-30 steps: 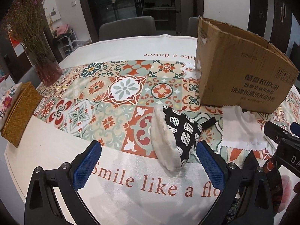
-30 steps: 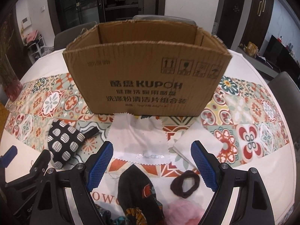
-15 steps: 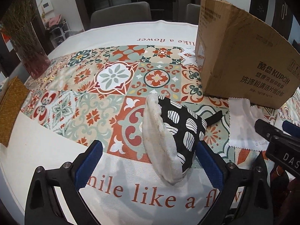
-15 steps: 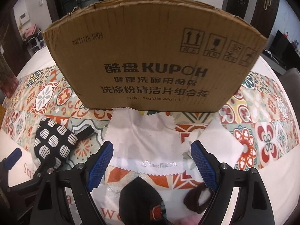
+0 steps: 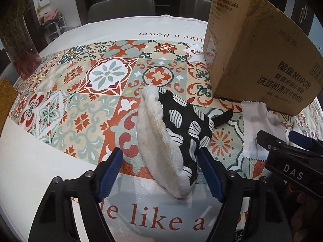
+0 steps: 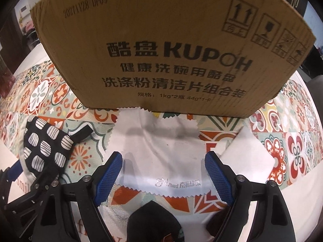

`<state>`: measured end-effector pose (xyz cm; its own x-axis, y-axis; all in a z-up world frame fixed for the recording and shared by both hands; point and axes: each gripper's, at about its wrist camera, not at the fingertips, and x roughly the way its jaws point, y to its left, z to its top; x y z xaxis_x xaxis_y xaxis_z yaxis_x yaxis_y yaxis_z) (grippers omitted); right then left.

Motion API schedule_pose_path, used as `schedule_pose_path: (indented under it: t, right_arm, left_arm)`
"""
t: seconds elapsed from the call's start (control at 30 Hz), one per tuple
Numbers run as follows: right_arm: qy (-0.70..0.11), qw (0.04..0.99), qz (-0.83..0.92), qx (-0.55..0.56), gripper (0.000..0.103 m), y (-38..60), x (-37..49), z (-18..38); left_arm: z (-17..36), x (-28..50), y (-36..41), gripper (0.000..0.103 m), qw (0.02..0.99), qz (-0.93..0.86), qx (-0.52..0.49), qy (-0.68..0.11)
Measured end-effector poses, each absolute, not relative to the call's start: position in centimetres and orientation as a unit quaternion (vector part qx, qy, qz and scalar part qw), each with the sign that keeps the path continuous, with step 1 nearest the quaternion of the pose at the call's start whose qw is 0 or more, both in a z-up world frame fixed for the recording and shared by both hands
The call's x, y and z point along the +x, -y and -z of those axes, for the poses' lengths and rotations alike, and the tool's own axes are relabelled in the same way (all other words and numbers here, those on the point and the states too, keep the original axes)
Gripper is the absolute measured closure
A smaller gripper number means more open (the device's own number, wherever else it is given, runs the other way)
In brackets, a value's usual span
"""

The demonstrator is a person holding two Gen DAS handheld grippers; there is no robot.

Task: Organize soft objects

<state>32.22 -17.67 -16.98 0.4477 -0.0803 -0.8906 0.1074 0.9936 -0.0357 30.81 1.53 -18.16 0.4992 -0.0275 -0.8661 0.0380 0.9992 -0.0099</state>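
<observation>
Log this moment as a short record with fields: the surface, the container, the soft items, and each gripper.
surface: round table with patterned tile cloth
container: brown cardboard box, upright, far side of the items
left gripper: jaws have just been closing around the black-and-white padded mitt; left pad not touching yet
right gripper: open over the white zigzag-edged cloth
other items: white folded square, right of the cloth; dark fabric piece at the near edge
</observation>
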Motion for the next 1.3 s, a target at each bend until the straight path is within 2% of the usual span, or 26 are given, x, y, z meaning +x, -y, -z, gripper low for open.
schedule_pose_path:
  t: [0.07, 0.13, 0.2, 0.27, 0.3, 0.37, 0.47, 0.7, 1.3]
  right_arm:
    - [-0.524, 0.850, 0.053, 0.014, 0.034, 17.6, 32.3, 17.3]
    - [-0.525, 0.849, 0.051, 0.017, 0.044, 17.7, 32.4, 17.5]
    - [-0.525, 0.850, 0.047, 0.019, 0.052, 17.1, 32.6, 18.1]
    - [-0.522, 0.852, 0.042, 0.019, 0.068, 16.8, 32.6, 18.2]
    - [-0.521, 0.853, 0.039, 0.020, 0.072, 16.7, 32.6, 18.4]
    - [-0.519, 0.854, 0.037, 0.019, 0.090, 16.2, 32.7, 18.6]
    - [-0.518, 0.854, 0.035, 0.017, 0.095, 15.5, 32.4, 18.5]
    - [-0.509, 0.860, 0.034, 0.026, 0.097, 15.0, 31.7, 17.8]
    - [-0.455, 0.889, 0.024, 0.035, 0.097, 15.7, 27.1, 10.0]
  left_arm:
    - [18.2, 30.8, -1.5, 0.038, 0.868, 0.020, 0.006, -0.496]
    - [18.1, 30.8, -1.3, 0.043, 0.869, 0.023, 0.008, -0.494]
    - [18.0, 30.8, -1.1, 0.053, 0.869, 0.025, 0.012, -0.493]
    - [17.9, 30.8, -1.0, 0.059, 0.869, 0.023, 0.015, -0.493]
    - [17.8, 30.8, -1.0, 0.063, 0.870, 0.022, 0.015, -0.493]
    - [17.7, 30.8, -1.1, 0.067, 0.871, 0.015, 0.013, -0.491]
    - [17.6, 30.8, -1.3, 0.074, 0.871, 0.013, 0.012, -0.490]
    - [16.9, 30.2, -1.8, 0.083, 0.867, 0.014, 0.000, -0.497]
    - [10.5, 26.2, -1.8, 0.085, 0.895, 0.021, -0.016, -0.446]
